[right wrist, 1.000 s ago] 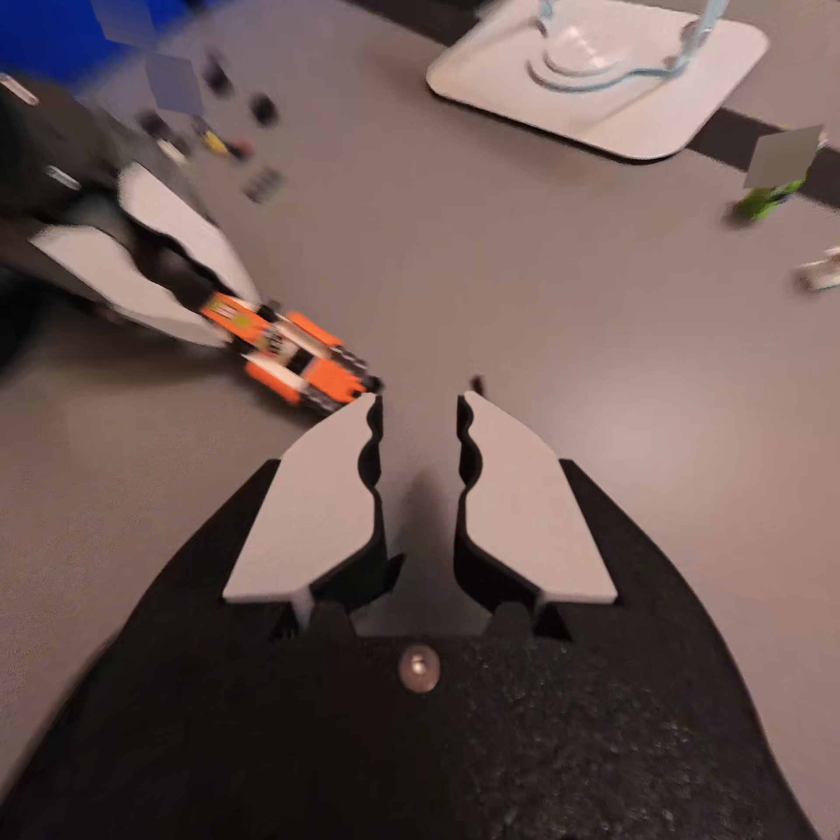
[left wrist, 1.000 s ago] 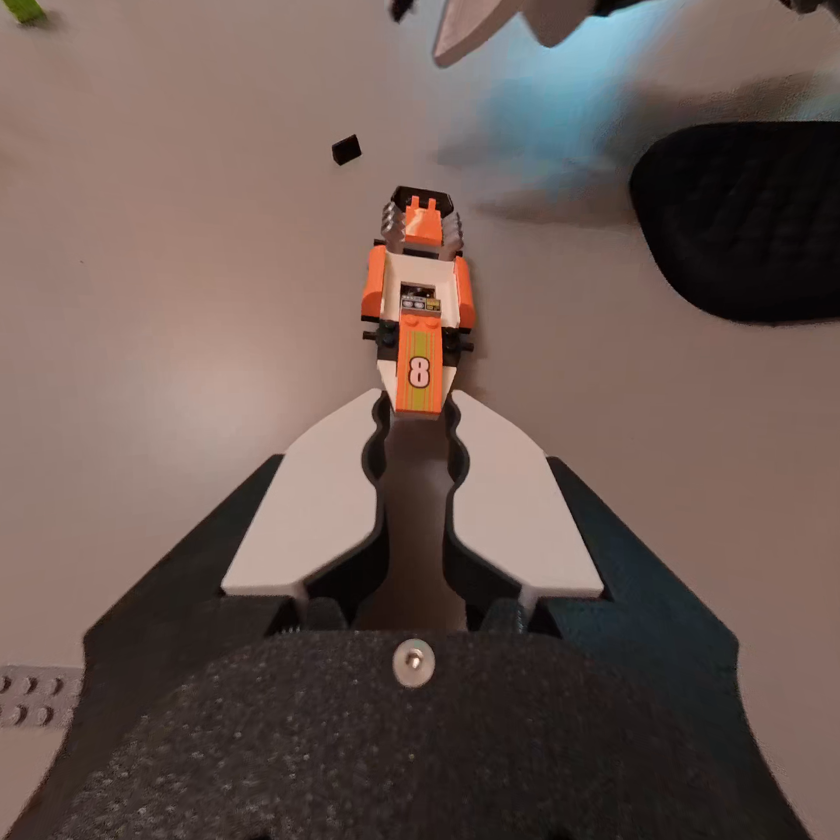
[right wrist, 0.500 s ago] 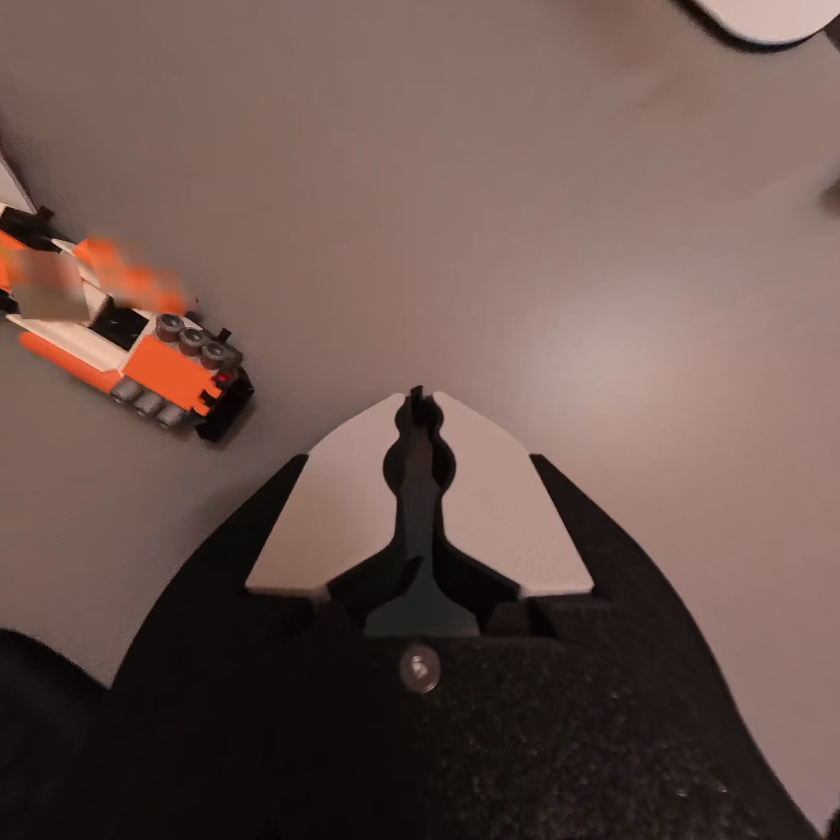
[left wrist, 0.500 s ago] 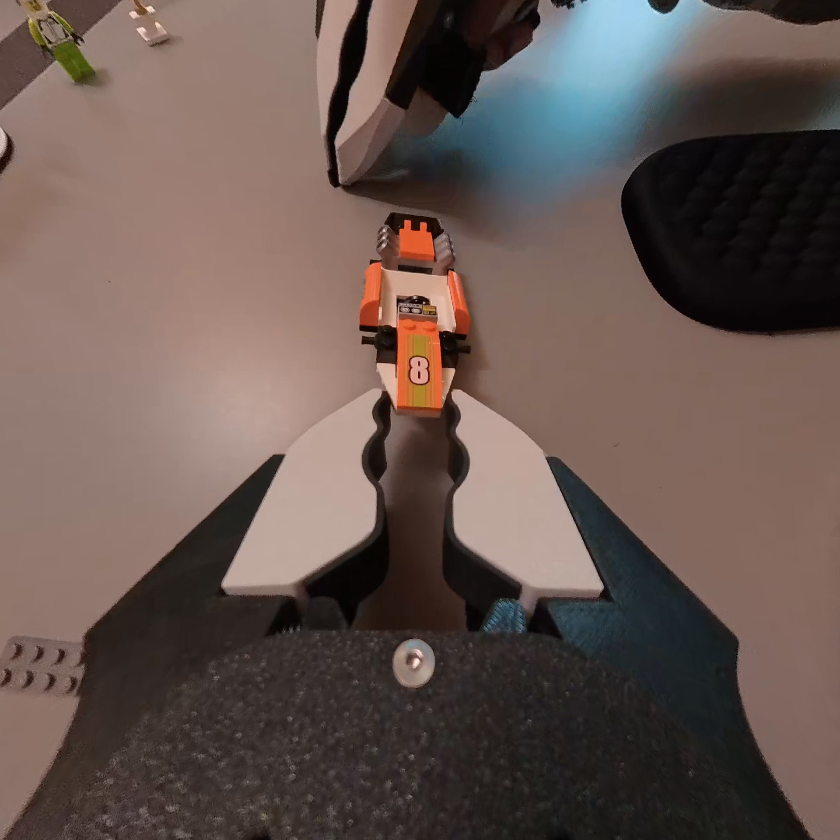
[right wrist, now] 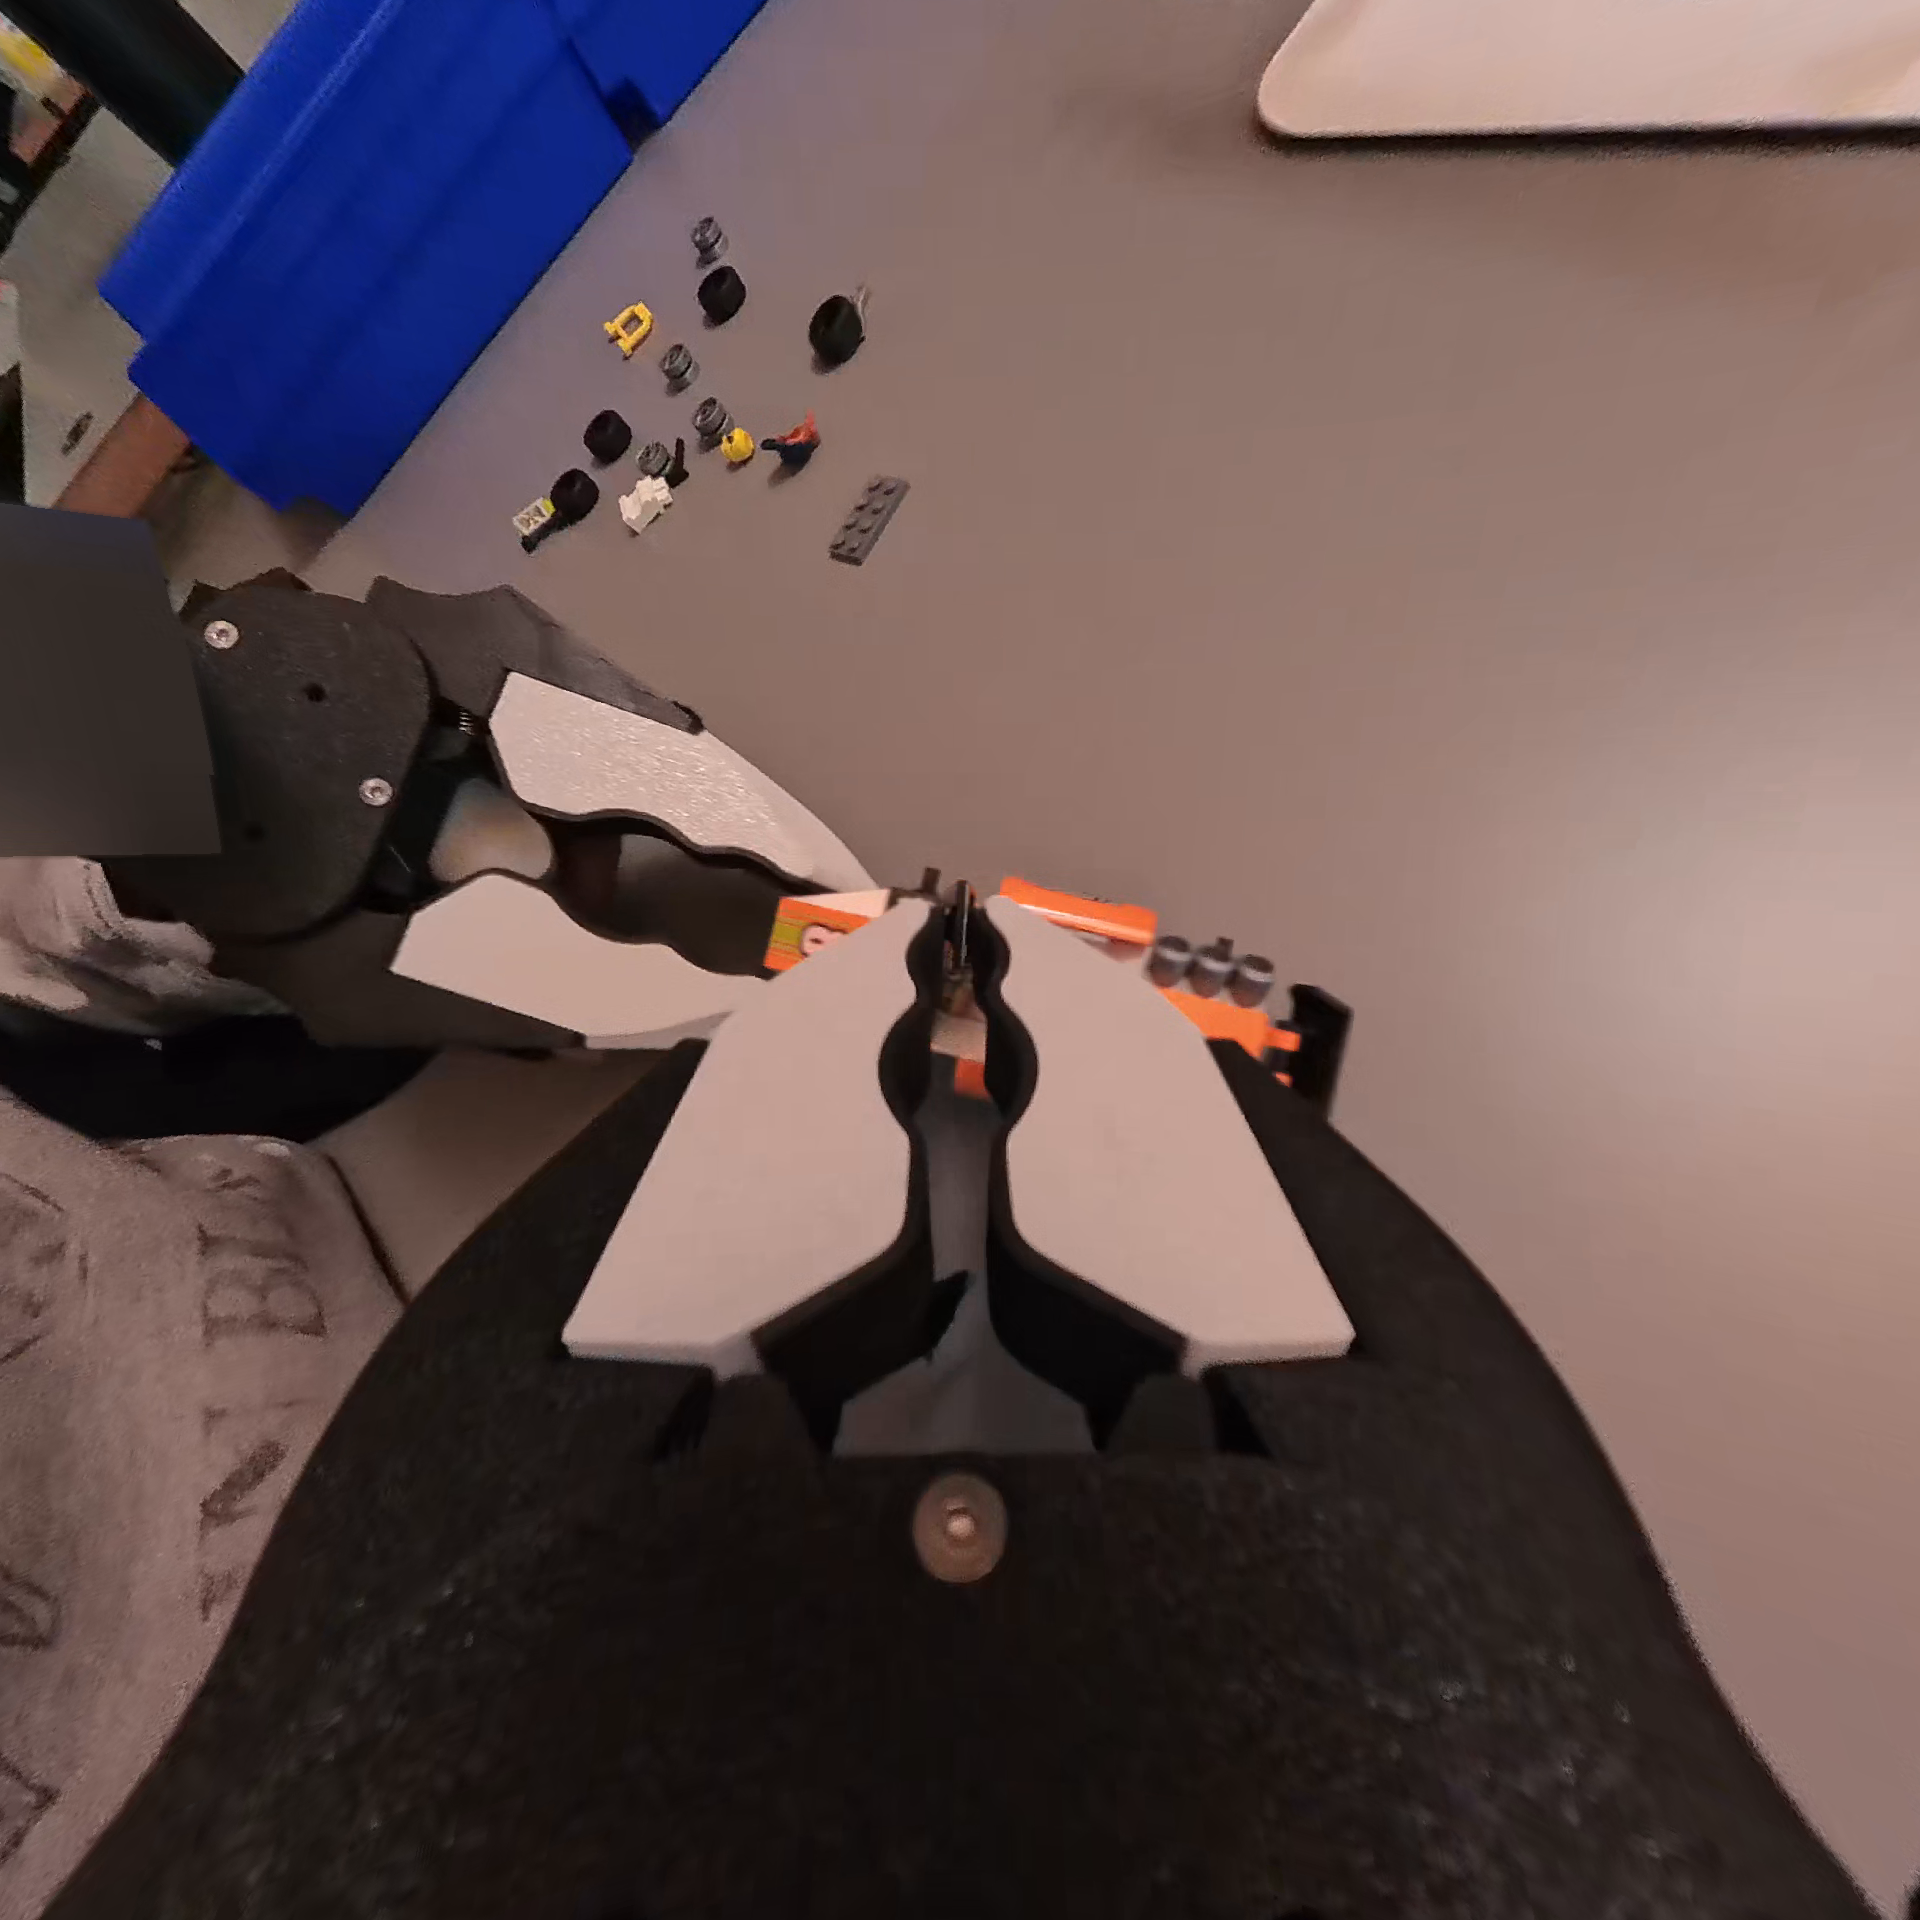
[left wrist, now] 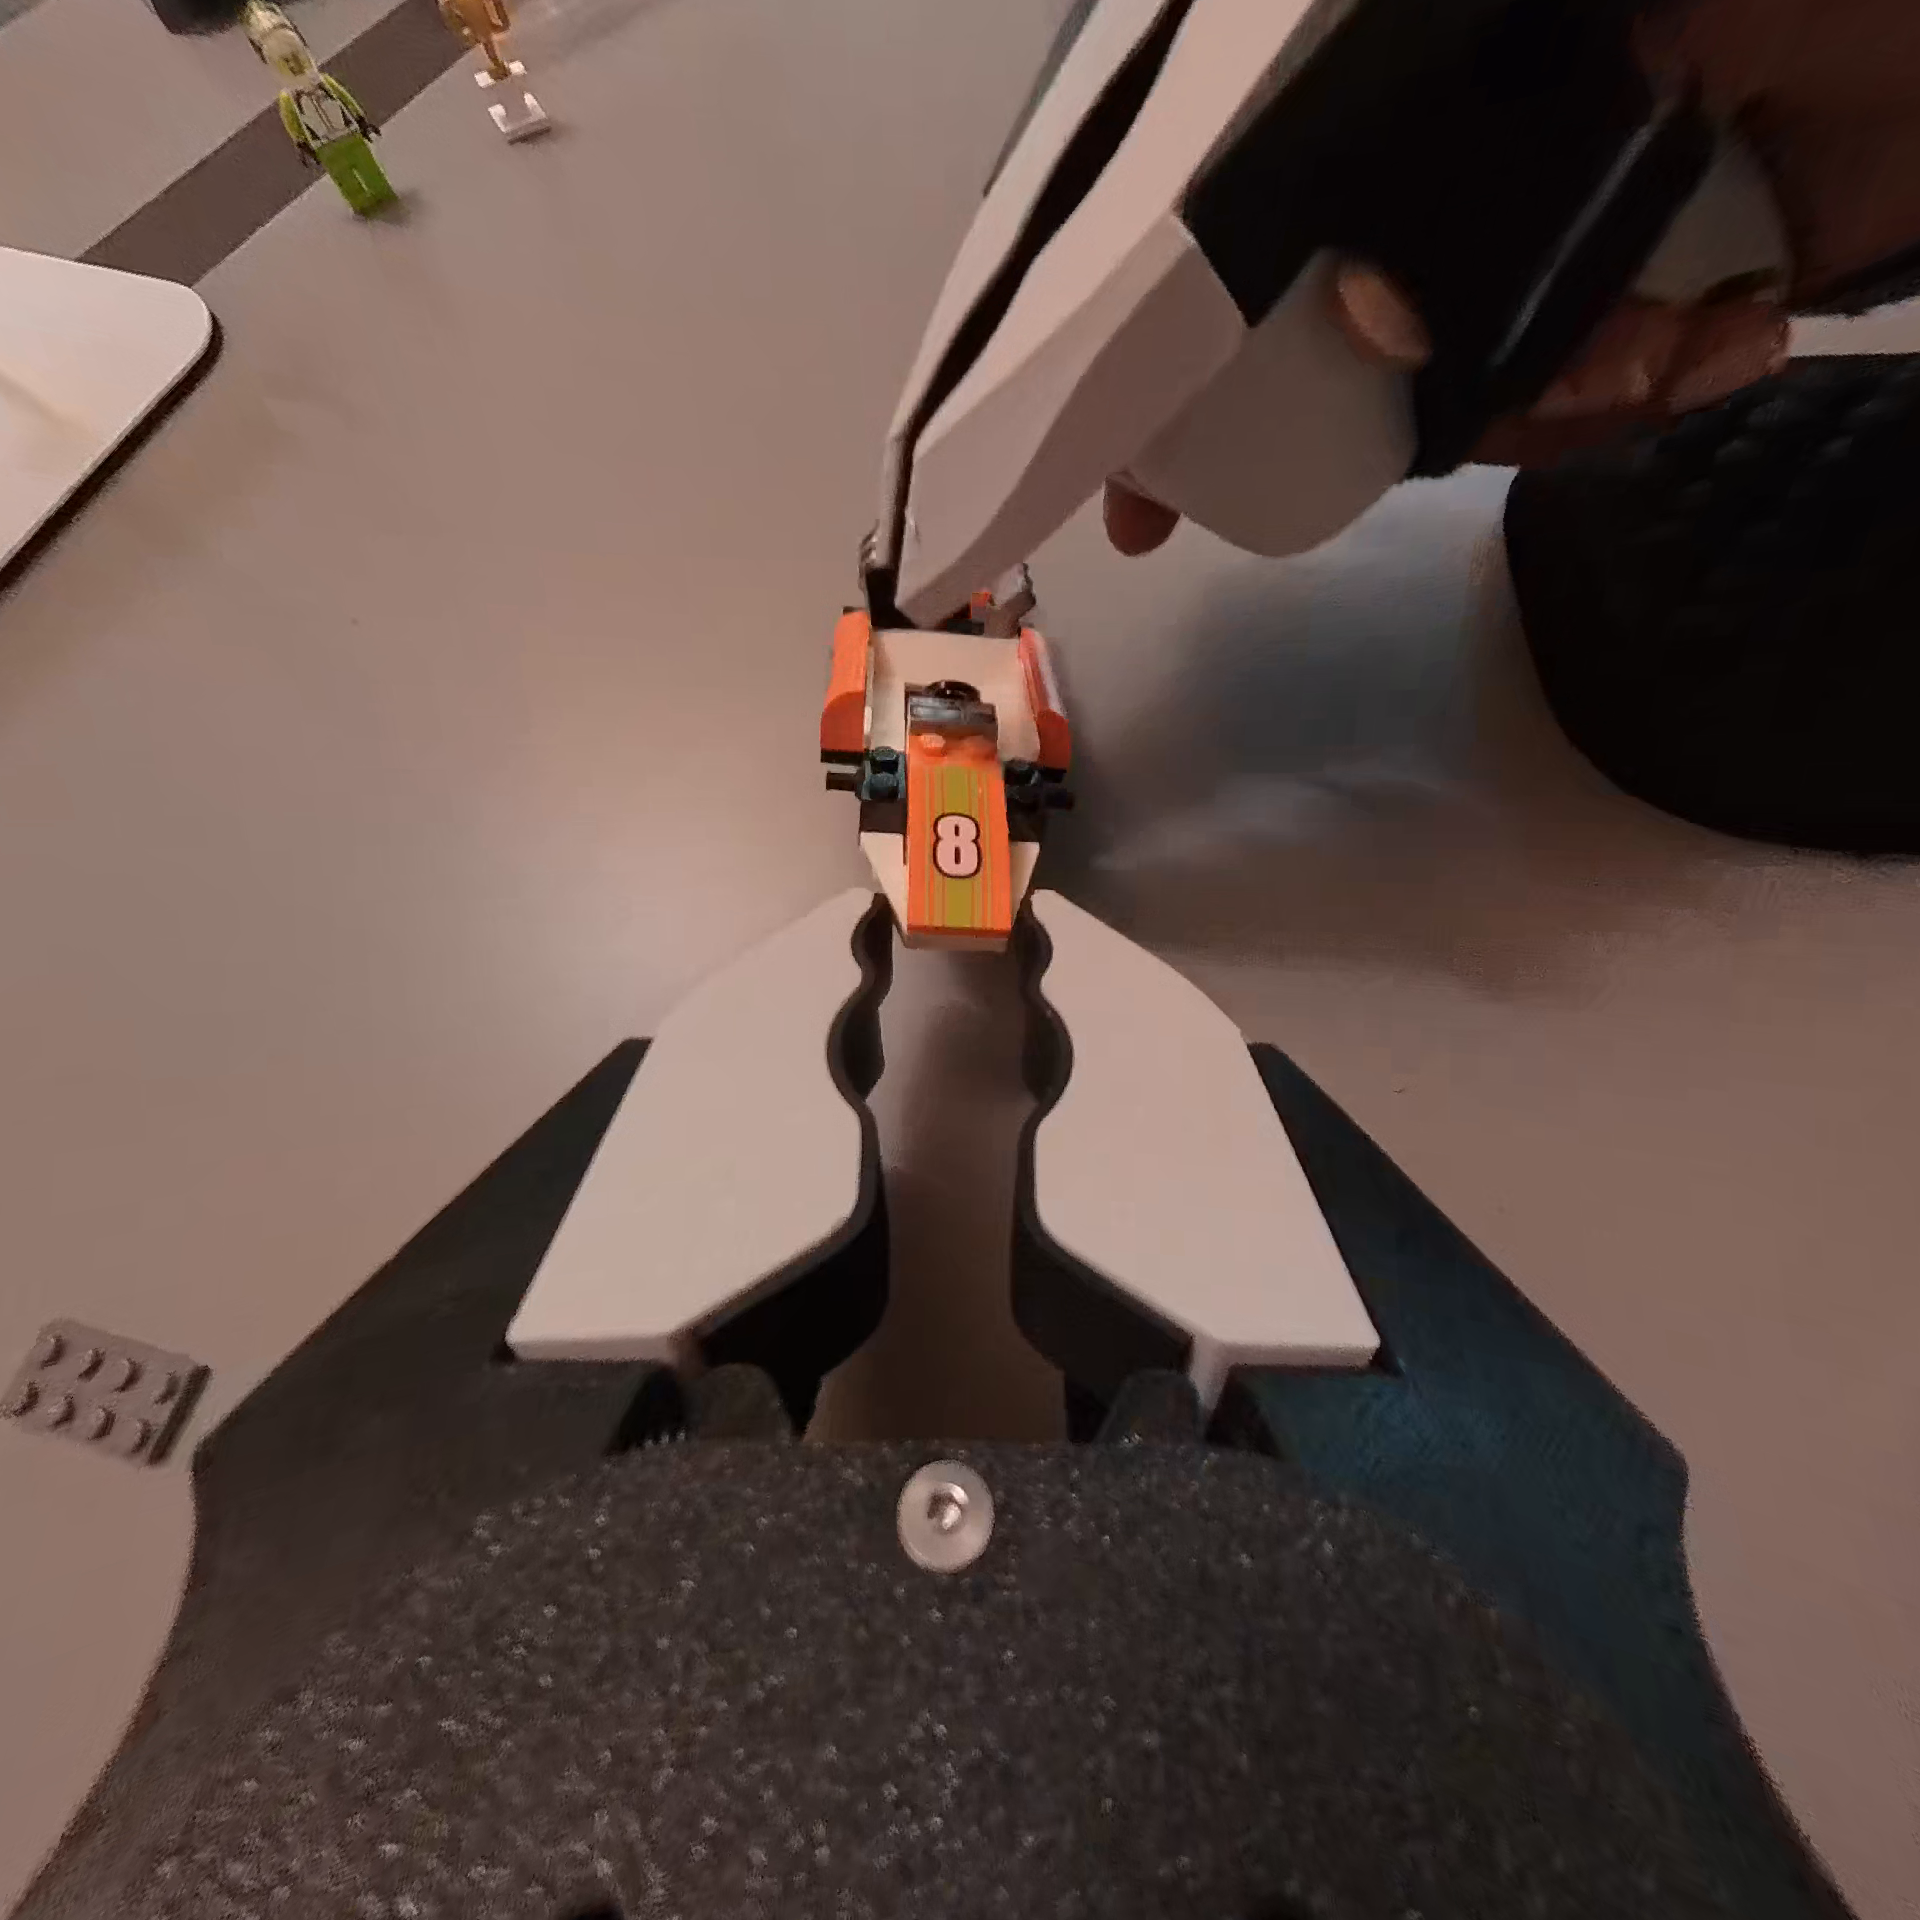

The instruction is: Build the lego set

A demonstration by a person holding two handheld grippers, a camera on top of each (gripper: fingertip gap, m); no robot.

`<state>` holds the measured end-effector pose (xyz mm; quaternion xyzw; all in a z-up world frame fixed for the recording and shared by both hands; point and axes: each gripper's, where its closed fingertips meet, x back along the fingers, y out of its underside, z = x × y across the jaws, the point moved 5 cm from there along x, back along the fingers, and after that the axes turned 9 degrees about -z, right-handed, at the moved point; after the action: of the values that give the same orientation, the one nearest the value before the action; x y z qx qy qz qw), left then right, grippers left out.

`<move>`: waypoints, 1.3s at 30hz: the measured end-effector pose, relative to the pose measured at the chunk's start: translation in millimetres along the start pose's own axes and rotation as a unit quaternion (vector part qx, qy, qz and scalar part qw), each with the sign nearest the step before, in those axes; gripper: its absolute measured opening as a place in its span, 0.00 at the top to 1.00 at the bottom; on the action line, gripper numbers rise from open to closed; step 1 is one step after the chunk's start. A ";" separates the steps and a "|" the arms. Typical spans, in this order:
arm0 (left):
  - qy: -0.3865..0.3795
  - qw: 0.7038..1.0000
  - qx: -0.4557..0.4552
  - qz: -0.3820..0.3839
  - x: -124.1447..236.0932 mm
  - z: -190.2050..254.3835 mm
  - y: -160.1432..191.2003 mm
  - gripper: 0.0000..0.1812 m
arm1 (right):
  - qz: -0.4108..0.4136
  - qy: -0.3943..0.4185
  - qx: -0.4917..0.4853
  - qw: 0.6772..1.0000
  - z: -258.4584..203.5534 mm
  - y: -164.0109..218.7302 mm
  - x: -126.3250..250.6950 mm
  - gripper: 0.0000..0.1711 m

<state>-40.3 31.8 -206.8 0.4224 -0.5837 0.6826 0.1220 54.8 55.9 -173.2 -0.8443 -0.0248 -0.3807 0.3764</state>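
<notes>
An orange and white lego car (left wrist: 951, 769) lies on the grey table. My left gripper (left wrist: 956, 920) is shut on its pointed nose. My right gripper (right wrist: 961, 909) is shut on a small black piece (right wrist: 963, 920) and holds it over the middle of the car (right wrist: 1081, 916). In the left wrist view the right gripper (left wrist: 894, 587) comes down from the upper right onto the rear of the cockpit, hiding the car's engine end. In the right wrist view the left gripper (right wrist: 805, 940) reaches in from the left at the car's nose.
Loose parts lie at the far left: black tyres (right wrist: 836, 327), yellow bits (right wrist: 629, 327), a dark grey plate (right wrist: 869, 520). Also a blue bin (right wrist: 364, 239), a white tray (right wrist: 1558, 73), a green minifigure (left wrist: 322, 125), a grey plate (left wrist: 99, 1392) and a black pad (left wrist: 1745, 644). There is about 5 centimeters between the tips of the two grippers. About 15 centimeters separates my left fingertips from the dark grey plate (right wrist: 869, 520). The left camera catches it too, in the left wrist view (left wrist: 114, 1392).
My right gripper shut on the small black piece on the table, then moved over to the car. My left gripper kept hold of the car's nose.
</notes>
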 end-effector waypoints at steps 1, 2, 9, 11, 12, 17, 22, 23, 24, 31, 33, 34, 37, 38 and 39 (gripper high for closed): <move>0.000 1.000 0.001 -0.003 -0.7 1.1 1.3 0.88 | -0.003 -0.001 -0.005 1.000 -3.8 2.6 -3.3 0.97; 0.001 1.000 0.002 -0.005 -1.0 2.2 2.7 0.88 | -0.007 0.000 -0.008 1.000 -7.3 5.7 -6.4 0.97; 0.010 1.000 0.011 -0.003 0.3 4.6 4.4 0.88 | -0.012 0.048 -0.009 0.999 -17.3 19.2 -15.7 0.97; 0.013 1.000 0.010 -0.004 -0.4 4.8 5.6 0.88 | -0.007 0.055 -0.012 0.998 -18.0 20.4 -17.0 0.97; 0.014 1.000 0.011 -0.006 -0.8 4.9 6.4 0.88 | -0.004 0.060 -0.013 0.998 -17.5 20.4 -17.1 0.97; 0.023 1.000 0.015 -0.007 -1.4 5.0 8.3 0.88 | 0.000 0.069 -0.014 0.998 -17.1 21.6 -17.8 0.94; 0.028 0.999 0.018 -0.009 -2.5 4.4 10.0 0.88 | 0.015 0.062 0.000 0.998 -16.8 20.1 -13.9 0.91; 0.030 0.999 0.019 -0.010 -2.6 4.3 10.4 0.88 | 0.022 0.058 0.014 0.998 -16.5 18.7 -10.3 0.90; 0.032 0.999 0.020 -0.011 -2.8 4.1 10.6 0.88 | 0.027 0.054 0.034 0.998 -15.7 17.1 -5.5 0.90; 0.041 0.999 0.020 -0.017 -4.1 3.3 12.5 0.88 | -0.052 0.083 0.278 0.956 2.7 26.8 19.8 0.85; 0.042 0.999 0.019 -0.016 -4.2 3.5 12.3 0.88 | -0.052 0.080 0.337 0.937 -2.2 27.2 18.0 0.84; 0.043 0.999 0.019 -0.016 -4.3 3.6 12.3 0.88 | -0.051 0.081 0.373 0.923 -5.9 26.7 15.4 0.84; 0.047 0.999 0.020 -0.016 -4.6 3.2 11.9 0.88 | -0.050 0.089 0.476 0.873 -13.2 24.5 4.9 0.84; 0.047 0.999 0.019 -0.016 -4.6 3.2 11.9 0.88 | -0.054 0.089 0.501 0.859 -13.6 24.2 1.5 0.83; 0.048 0.999 0.018 -0.016 -4.4 3.4 12.1 0.88 | -0.063 0.088 0.522 0.846 -13.0 24.0 -1.8 0.83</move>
<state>-44.0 26.7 -218.5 0.4008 -0.5580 0.7104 0.1527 53.3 30.7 -183.7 -0.4826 -0.2397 -0.4069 0.7376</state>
